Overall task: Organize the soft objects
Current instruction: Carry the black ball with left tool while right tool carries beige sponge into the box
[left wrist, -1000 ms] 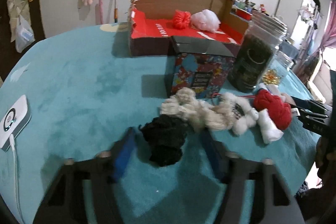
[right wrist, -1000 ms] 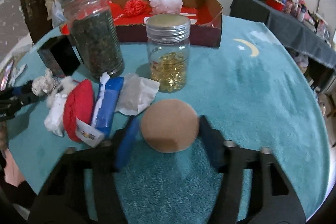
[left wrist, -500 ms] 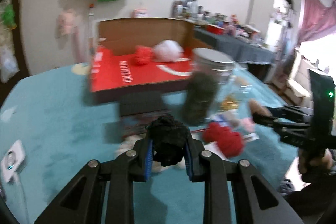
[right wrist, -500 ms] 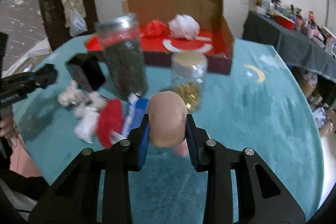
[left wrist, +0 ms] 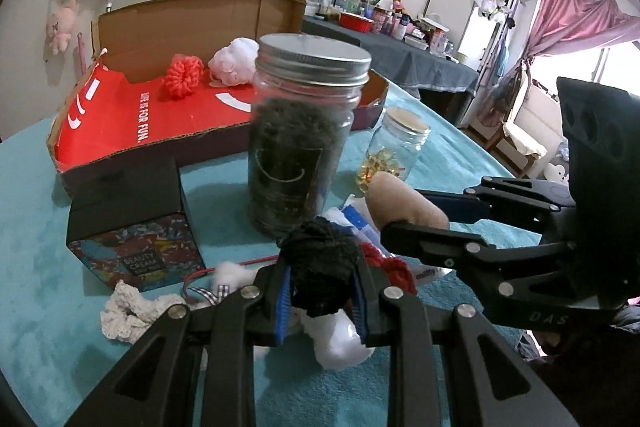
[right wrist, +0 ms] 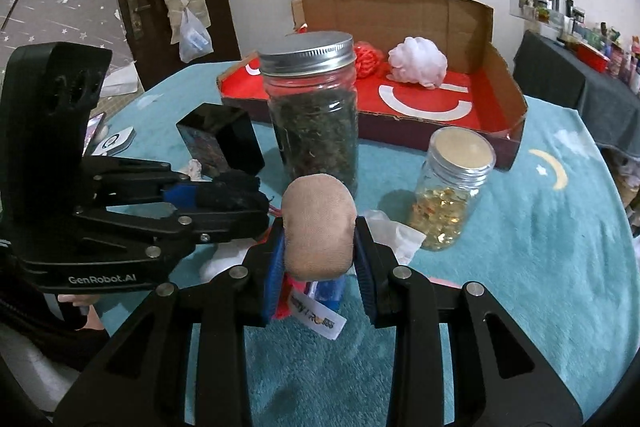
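Above table (left wrist: 48, 187) now: black scrunchie (left wrist: 320, 263), tan puff (right wrist: 318, 227).

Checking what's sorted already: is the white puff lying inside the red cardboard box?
Yes, the white puff rests on the red box floor beside a red scrunchie.

My left gripper (left wrist: 320, 279) and right gripper (right wrist: 320, 247) sit side by side. Before them stands the tall jar (right wrist: 312, 111), the small jar (right wrist: 454, 191) to its right, the cardboard box (right wrist: 504, 67) behind both.
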The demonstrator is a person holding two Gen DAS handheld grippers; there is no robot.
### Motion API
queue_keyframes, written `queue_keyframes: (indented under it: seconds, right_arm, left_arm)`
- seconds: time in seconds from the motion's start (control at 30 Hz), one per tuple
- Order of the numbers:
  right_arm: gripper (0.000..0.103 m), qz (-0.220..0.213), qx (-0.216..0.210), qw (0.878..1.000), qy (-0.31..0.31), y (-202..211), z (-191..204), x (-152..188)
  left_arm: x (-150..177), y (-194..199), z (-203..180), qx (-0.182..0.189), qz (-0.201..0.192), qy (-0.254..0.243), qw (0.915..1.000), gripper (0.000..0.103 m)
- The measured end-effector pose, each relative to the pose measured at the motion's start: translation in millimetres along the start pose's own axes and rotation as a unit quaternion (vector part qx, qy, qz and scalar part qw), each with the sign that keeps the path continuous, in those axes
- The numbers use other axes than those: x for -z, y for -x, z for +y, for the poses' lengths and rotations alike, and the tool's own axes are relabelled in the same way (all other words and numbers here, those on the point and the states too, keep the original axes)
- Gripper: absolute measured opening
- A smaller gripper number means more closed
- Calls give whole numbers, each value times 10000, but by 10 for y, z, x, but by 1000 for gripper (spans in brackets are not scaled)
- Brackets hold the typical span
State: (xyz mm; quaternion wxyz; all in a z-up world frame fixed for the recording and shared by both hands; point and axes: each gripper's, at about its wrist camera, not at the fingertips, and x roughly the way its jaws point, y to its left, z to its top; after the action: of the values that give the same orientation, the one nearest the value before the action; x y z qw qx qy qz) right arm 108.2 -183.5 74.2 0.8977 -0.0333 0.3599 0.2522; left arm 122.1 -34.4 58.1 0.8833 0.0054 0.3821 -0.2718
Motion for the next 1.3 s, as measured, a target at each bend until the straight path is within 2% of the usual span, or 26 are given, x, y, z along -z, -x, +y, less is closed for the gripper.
queue_keyframes:
  seconds: [0.17,0.33,0.57,0.83,1.03,1.3]
  right_arm:
    - [30,11,-10,10000,-27,-4,-22,8]
    - [30,34,22,9999,-149,21,-113,30]
    - [30,77,240,9991,-345,106,-328,79]
    - [30,232,523,9968,-564,167,-575,184]
    - [30,297,603,9953,-695,185,-748,205]
    - [30,342,462,9964,-626,129,-986,71]
  left_arm:
    - [32,75,125,-37,-17,117,9999,26]
    - [69,257,358,-161,-83,450,9988,26]
    - [155,504,730,-600,-148,923,9938,26]
    - [259,639,1189,-940,23,1262,9875,26]
    - [262,602,1389,-1124,202,1190,9863,26]
    - [86,478,1581,-1003,294,718,9919,26]
